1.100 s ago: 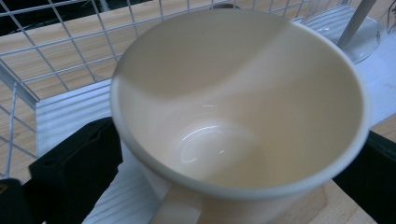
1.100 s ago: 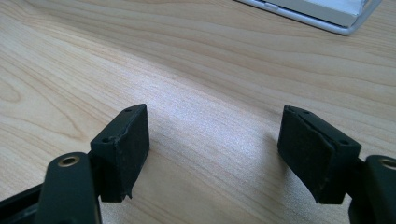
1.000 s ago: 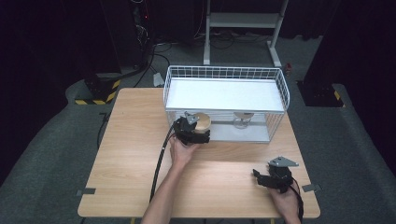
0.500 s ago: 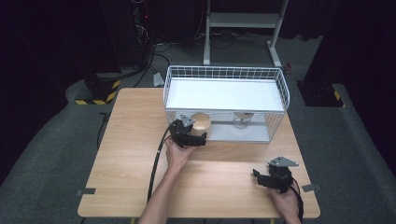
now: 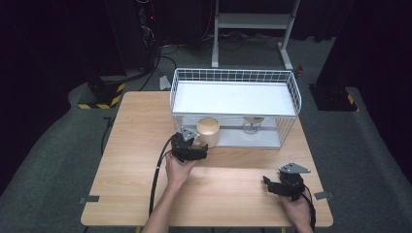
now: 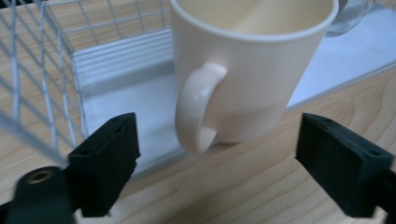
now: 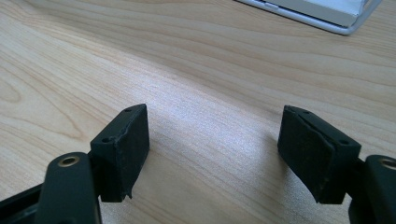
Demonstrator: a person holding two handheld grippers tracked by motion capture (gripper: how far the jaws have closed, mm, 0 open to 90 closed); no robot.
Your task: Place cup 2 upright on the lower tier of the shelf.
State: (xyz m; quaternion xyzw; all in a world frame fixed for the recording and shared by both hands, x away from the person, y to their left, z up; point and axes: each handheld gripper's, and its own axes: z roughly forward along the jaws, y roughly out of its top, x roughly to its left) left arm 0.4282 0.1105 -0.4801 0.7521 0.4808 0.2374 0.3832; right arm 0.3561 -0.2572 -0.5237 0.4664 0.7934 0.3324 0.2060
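A cream mug (image 5: 208, 130) (image 6: 243, 70) stands upright at the front edge of the white tray of a wire basket (image 5: 291, 90) (image 6: 28, 79), its handle turned toward my left gripper. The left gripper (image 5: 198, 144) (image 6: 217, 135) sits just short of the mug, jaws open on either side of the handle's line, and no pad touches it. Its jaws have just been closing, with nothing gripped. My right gripper (image 5: 270, 185) (image 7: 215, 126) rests low over the bare wooden table (image 5: 136, 160) at the near right, open and empty.
A clear stemmed glass (image 5: 251, 125) (image 6: 350, 18) stands in the basket to the right of the mug. The basket's wire walls rise on the far side and both ends. A black cable (image 5: 158, 174) trails from the left gripper toward the table's near edge.
My left gripper has drawn back from the basket toward the near left, leaving the mug standing on the tray's edge. The right gripper has stayed where it was.
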